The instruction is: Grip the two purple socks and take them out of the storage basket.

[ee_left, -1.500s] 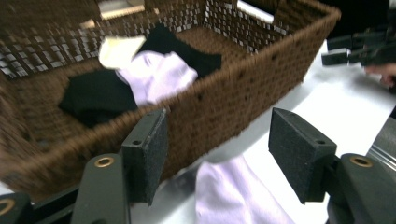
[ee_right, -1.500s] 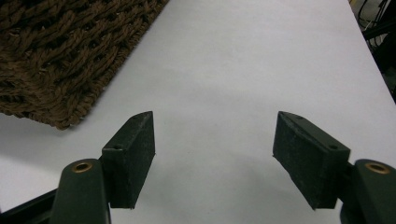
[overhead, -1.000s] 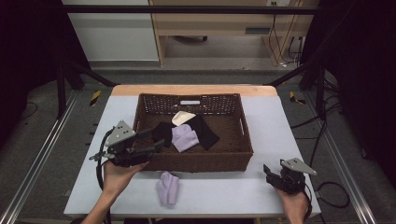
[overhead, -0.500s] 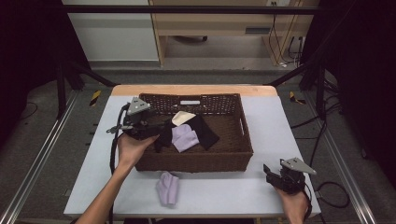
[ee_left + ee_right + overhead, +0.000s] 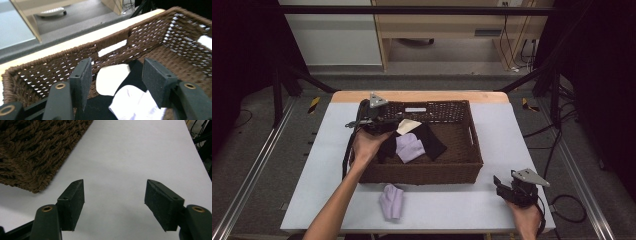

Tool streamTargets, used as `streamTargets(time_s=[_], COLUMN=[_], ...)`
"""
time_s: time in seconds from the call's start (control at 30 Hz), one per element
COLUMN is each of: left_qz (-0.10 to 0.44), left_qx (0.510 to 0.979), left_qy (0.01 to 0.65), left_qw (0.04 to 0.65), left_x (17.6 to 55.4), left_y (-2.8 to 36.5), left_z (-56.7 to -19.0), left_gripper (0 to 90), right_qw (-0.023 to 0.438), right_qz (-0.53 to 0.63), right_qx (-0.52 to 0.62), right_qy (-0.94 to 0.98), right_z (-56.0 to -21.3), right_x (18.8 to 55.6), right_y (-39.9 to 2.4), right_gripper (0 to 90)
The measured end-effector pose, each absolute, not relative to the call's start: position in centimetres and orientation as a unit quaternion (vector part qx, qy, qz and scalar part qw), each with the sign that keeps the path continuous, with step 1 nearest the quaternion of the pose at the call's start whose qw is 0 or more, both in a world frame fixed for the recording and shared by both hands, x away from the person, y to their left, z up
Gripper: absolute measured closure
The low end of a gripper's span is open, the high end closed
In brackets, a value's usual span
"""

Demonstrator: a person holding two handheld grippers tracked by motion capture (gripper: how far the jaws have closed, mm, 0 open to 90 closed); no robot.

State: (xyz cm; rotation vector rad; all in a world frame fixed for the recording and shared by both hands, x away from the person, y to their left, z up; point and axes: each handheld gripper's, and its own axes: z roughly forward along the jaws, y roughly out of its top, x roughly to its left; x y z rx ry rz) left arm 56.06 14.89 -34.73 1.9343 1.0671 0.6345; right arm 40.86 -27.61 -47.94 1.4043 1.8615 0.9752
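Note:
A brown wicker basket (image 5: 422, 175) stands mid-table and holds a black cloth (image 5: 433, 143), a lavender cloth (image 5: 410, 147) and a cream cloth (image 5: 408, 126). My left gripper (image 5: 388, 125) hovers over the basket's back left part, open, with nothing between its jaws. In the left gripper view the gripper (image 5: 117, 82) frames the cream cloth (image 5: 111, 78), the lavender cloth (image 5: 132, 102) and the black cloth (image 5: 95, 110) below it, with the basket wall (image 5: 50, 67) behind. My right gripper (image 5: 500, 186) rests open at the table's front right; in its own view the gripper (image 5: 115, 202) is over bare table beside the basket corner (image 5: 32, 150).
A second lavender cloth (image 5: 392, 200) lies crumpled on the white table (image 5: 452, 210) in front of the basket. A wooden strip runs along the table's far edge. Black frame bars and cables surround the table.
My left gripper has moved from the basket's front left corner up and forward over the basket's back left part. The right gripper has stayed put.

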Motion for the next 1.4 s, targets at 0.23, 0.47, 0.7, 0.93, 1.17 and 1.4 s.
streamTargets(time_s=[0.23,0.47,0.7,0.93,1.17,1.4], left_qz=[0.24,0.236,0.207,0.194,0.182,0.164], left_qx=[0.777,0.796,0.801,0.83,0.848,0.879], left_qy=[0.431,0.44,0.456,0.436,0.427,0.4], left_qw=[0.391,0.342,0.327,0.289,0.256,0.2], left_x=[57.8,59.1,59.9,59.9,60.7,61.0], left_y=[14.7,13.8,14.0,13.1,12.6,11.5], left_z=[-36.5,-38.2,-38.9,-39.8,-40.7,-41.7], left_gripper=[40.9,41.8,42.8,44.0,42.5,46.5], right_qw=[0.302,0.304,0.302,0.298,0.297,0.298], right_qz=[0.368,0.366,0.363,0.36,0.36,0.362], right_qx=[0.529,0.529,0.532,0.532,0.531,0.529], right_qy=[0.702,0.703,0.703,0.706,0.707,0.707], right_z=[-48.0,-47.9,-48.0,-48.0,-48.0,-48.0], right_x=[40.9,40.9,41.0,41.0,41.1,41.0], right_y=[-27.6,-27.6,-27.5,-27.4,-27.4,-27.3], right_gripper=[32.3,32.4,33.6,36.8,37.3,37.7])
